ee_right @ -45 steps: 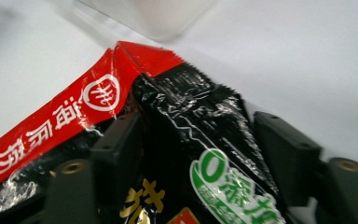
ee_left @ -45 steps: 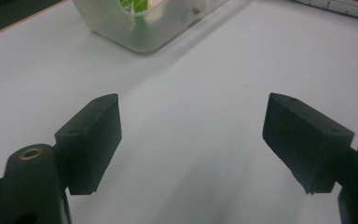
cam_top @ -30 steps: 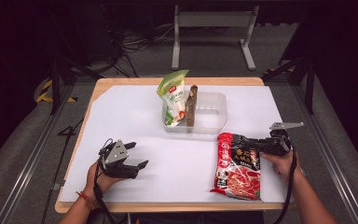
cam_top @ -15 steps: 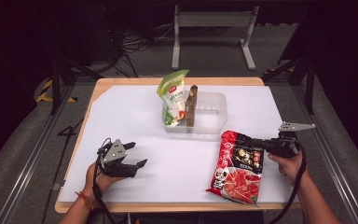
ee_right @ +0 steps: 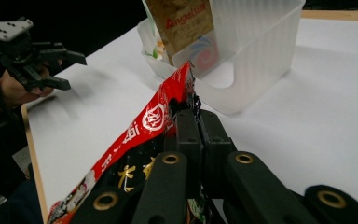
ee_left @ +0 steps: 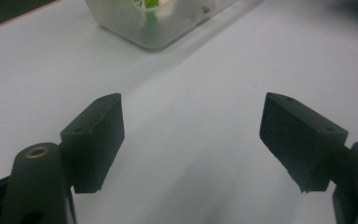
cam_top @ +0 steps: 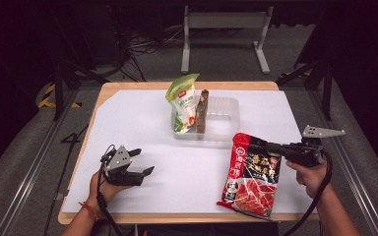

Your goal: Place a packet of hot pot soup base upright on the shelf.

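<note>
At the lower left of the high view, the left gripper (cam_top: 139, 164) rests low over the white sheet on the desk (cam_top: 142, 88), its jaws spread wide with nothing between them; the left gripper view confirms bare white surface in the gap.

In the upper middle sits a clear plastic bin (cam_top: 226, 112) with a green-and-white packet (cam_top: 183, 101) and a brown packet (cam_top: 202, 110) standing upright at its left end. The right part of the bin looks free.

At the lower right, the right gripper (cam_top: 271, 147) has its jaws clamped on the upper edge of a red food pouch (cam_top: 250, 178), whose bottom corner trails near the front edge of the desk.

This looks like the carrying step: the pouch gripped and tilted up, just in front of the bin. The next move probably calls for lifting it clear of the bin's near wall and lowering it upright beside the brown packet.
</note>
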Demonstrator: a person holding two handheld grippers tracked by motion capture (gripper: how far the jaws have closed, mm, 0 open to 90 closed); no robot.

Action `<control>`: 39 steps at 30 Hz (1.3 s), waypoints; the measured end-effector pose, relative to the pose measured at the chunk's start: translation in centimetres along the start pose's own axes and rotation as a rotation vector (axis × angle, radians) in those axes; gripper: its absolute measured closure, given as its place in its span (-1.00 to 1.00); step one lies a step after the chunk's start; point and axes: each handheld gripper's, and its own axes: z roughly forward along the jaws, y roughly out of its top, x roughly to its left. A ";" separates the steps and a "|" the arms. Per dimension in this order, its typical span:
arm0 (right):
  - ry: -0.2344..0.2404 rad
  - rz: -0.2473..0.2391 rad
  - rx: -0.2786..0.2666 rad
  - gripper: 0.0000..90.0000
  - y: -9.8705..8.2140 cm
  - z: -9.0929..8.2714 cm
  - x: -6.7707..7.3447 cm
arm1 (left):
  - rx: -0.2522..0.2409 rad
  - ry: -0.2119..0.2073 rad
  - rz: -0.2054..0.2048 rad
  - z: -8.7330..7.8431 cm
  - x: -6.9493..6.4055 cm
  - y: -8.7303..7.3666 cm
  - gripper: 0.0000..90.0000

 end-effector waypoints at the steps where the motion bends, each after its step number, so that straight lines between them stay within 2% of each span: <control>1: 0.000 -0.005 -0.005 0.97 0.1 0.0 0.3 | -0.003 0.002 0.001 0.0 -0.1 0.0 -0.49; 4: -0.008 -0.019 -0.015 0.97 0.4 -0.2 0.7 | -0.005 0.000 0.007 -0.1 -0.1 0.1 -0.49; 6: -0.008 -0.022 -0.045 0.97 0.8 -0.4 1.1 | -0.002 0.002 0.009 0.0 -0.1 0.1 -0.49; 13: -0.032 -0.030 -0.101 0.98 1.7 -1.2 1.5 | -0.007 0.002 0.007 -0.1 -0.1 0.1 -0.50; 18: -0.035 -0.059 -0.118 0.98 2.5 -1.5 2.4 | -0.007 0.000 0.008 -0.1 -0.1 0.1 -0.50; 19: -0.021 -0.062 -0.124 0.98 2.7 -1.5 2.5 | -0.011 -0.001 0.007 -0.1 -0.1 0.1 -0.50; 32: -0.070 -0.102 -0.173 0.98 4.0 -2.6 4.1 | -0.011 0.005 0.004 -0.2 -0.1 0.1 -0.49; 39: -0.070 -0.120 -0.196 0.99 4.6 -3.2 4.6 | -0.015 0.004 0.009 -0.2 -0.1 0.1 -0.50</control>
